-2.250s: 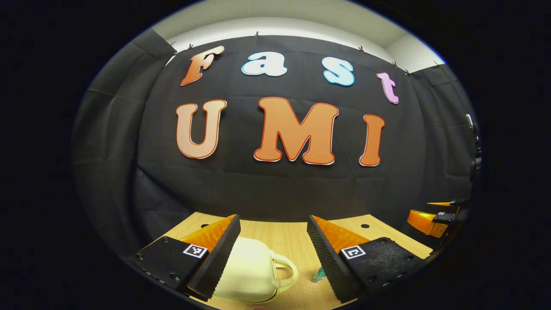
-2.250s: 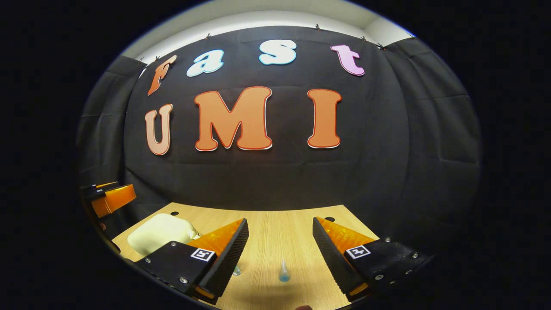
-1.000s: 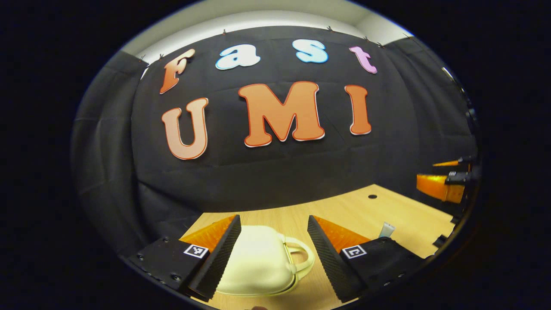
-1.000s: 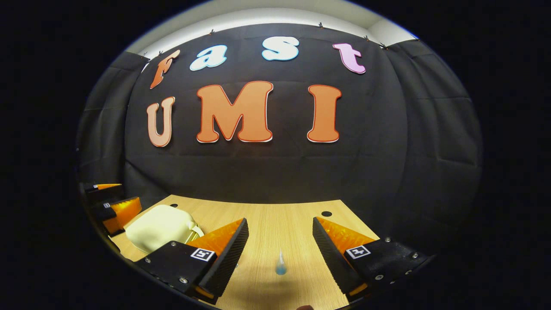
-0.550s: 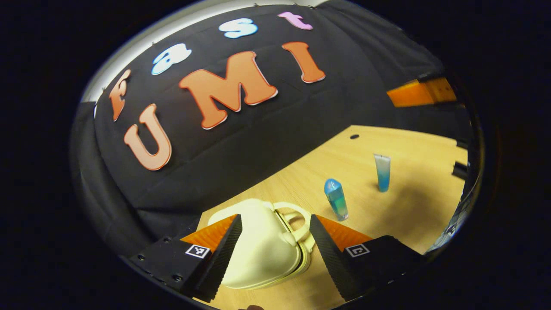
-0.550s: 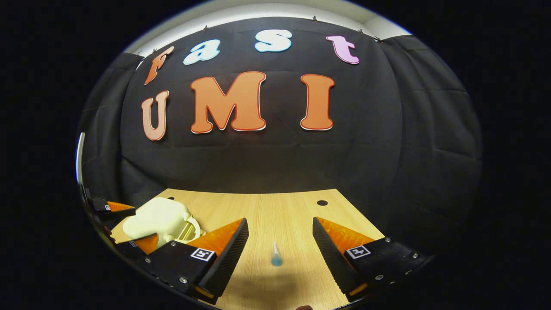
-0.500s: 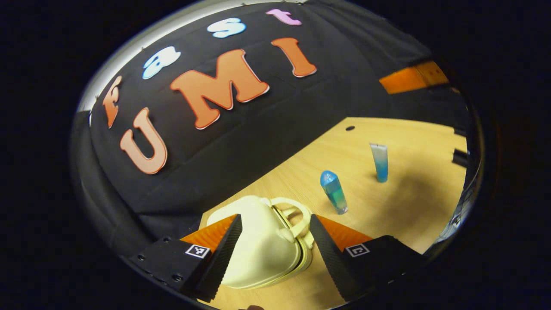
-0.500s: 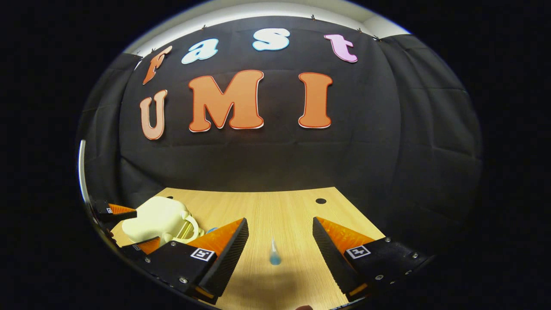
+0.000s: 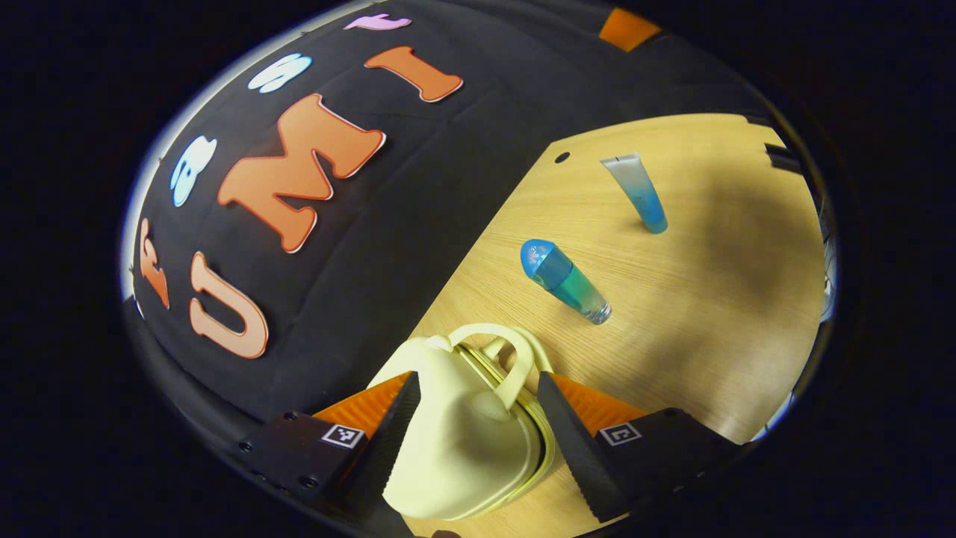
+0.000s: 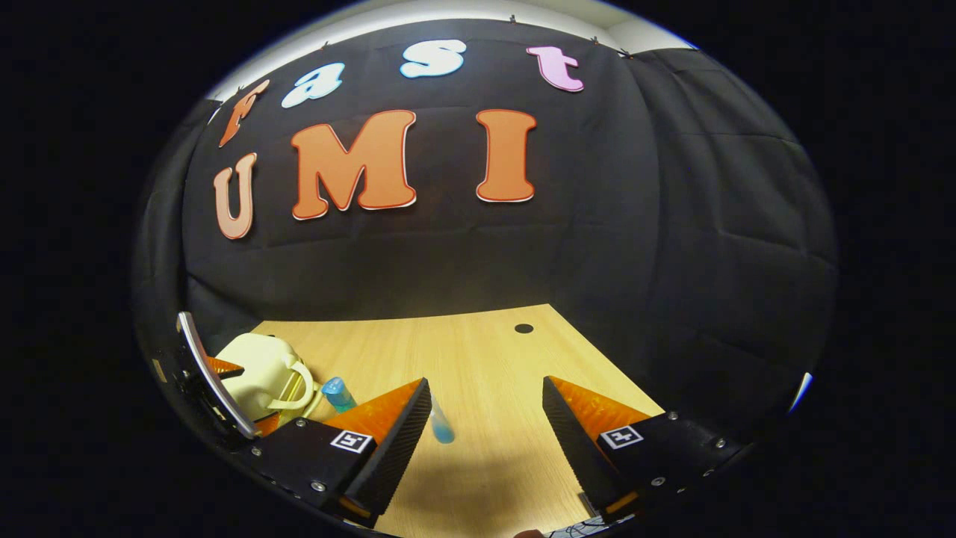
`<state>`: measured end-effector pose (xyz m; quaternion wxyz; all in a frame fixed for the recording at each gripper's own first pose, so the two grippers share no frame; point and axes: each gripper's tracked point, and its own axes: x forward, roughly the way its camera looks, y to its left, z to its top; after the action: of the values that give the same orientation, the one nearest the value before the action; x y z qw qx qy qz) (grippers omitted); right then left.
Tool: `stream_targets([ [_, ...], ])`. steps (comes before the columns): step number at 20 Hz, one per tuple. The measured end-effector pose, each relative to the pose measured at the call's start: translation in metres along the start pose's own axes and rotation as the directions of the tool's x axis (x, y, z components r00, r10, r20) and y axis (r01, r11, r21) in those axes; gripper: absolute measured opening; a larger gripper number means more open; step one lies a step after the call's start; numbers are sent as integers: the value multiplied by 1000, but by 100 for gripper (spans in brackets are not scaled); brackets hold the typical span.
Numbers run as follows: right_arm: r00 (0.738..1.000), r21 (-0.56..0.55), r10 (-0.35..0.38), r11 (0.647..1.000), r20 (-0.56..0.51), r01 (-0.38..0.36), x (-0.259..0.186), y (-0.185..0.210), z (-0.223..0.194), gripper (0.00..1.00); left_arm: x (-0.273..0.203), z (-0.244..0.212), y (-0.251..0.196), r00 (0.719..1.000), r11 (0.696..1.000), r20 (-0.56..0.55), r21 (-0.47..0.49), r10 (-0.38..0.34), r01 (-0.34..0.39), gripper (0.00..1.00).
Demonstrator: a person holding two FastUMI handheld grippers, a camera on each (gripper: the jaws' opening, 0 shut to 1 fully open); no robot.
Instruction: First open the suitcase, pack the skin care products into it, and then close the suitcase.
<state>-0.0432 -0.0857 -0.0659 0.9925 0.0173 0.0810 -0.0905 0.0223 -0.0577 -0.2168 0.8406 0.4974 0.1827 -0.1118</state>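
A small cream suitcase (image 9: 455, 441) lies shut on the wooden table (image 9: 694, 314), its handle (image 9: 511, 357) pointing away from me. My left gripper (image 9: 474, 385) is open, tilted over on its side, with the case's handle end between its fingers. Beyond it lie a blue-green bottle (image 9: 567, 280) and a blue tube (image 9: 638, 190). In the right gripper view my right gripper (image 10: 485, 388) stands open above the table with nothing in it. The tube (image 10: 441, 427) lies just off its left finger; the bottle (image 10: 337, 392) and the suitcase (image 10: 254, 370) are farther left.
The table (image 10: 493, 359) ends at the black cloth wall, with a small round hole (image 10: 523, 328) near its far edge. The left gripper (image 10: 224, 368) shows beside the suitcase at the far left of the right gripper view. Part of the right gripper (image 9: 627, 27) shows at the top of the left gripper view.
My left gripper has rolled over and come down onto the suitcase, which now sits deeper between its fingers. The right gripper has dipped and turned slightly, so the tube now lies by its left finger.
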Motion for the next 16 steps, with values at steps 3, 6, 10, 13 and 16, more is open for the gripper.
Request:
stream_targets([
  [3,999,11,-39,999,-6,39,0,-17,-3,95,25,-1,-9,1000,998,-24,61,-9,11,98],
  [6,997,17,-76,997,-15,76,0,-33,-6,95,43,-6,-9,998,995,-57,102,4,2,98],
  [10,994,35,-102,994,-33,103,5,-43,-9,95,63,-19,-12,992,994,-126,108,-7,20,98],
  [13,993,33,-113,993,-28,114,6,-46,-7,95,75,-23,-16,987,988,-157,148,-23,46,82],
  [16,993,33,-116,993,-21,117,7,-46,-2,95,90,-26,-33,975,971,-207,204,-79,122,33],
])
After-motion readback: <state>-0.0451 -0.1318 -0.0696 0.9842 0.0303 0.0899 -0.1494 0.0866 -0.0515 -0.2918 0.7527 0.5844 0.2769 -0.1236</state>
